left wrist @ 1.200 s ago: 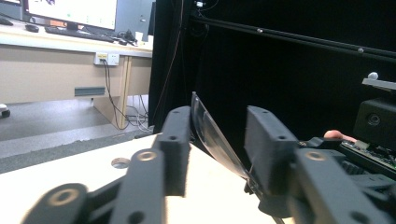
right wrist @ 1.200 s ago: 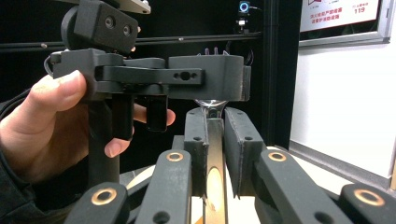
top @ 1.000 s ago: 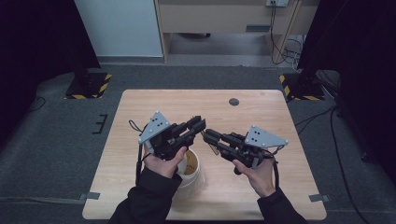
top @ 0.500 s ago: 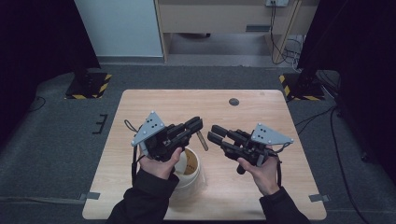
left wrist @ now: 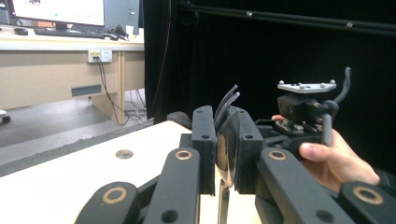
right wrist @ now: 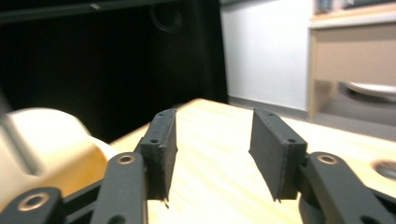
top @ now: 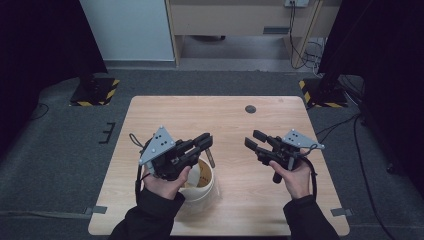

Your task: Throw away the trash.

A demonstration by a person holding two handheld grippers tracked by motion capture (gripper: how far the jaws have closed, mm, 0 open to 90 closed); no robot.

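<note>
My left gripper [top: 204,141] is shut on a thin metal utensil [top: 210,157] that looks like a fork. Its handle hangs down at the rim of a cream cup [top: 202,176] on the wooden table [top: 225,120]. In the left gripper view the curved prongs [left wrist: 227,100] stick up between the pressed jaws of the left gripper [left wrist: 222,122]. My right gripper [top: 251,138] hovers to the right of the cup, apart from the utensil. Its jaws have just been opening, and the right gripper [right wrist: 212,144] has nothing between them. The cup [right wrist: 46,149] sits blurred at the left.
A dark round hole [top: 250,109] marks the table's far side. A desk [top: 240,20] and trailing cables [top: 305,45] stand beyond the table. Black-and-yellow stand bases [top: 95,90] sit on the floor at both far corners.
The right gripper has drawn away to the right from the left gripper's tips, and its jaws have parted. The left gripper keeps the utensil over the cup.
</note>
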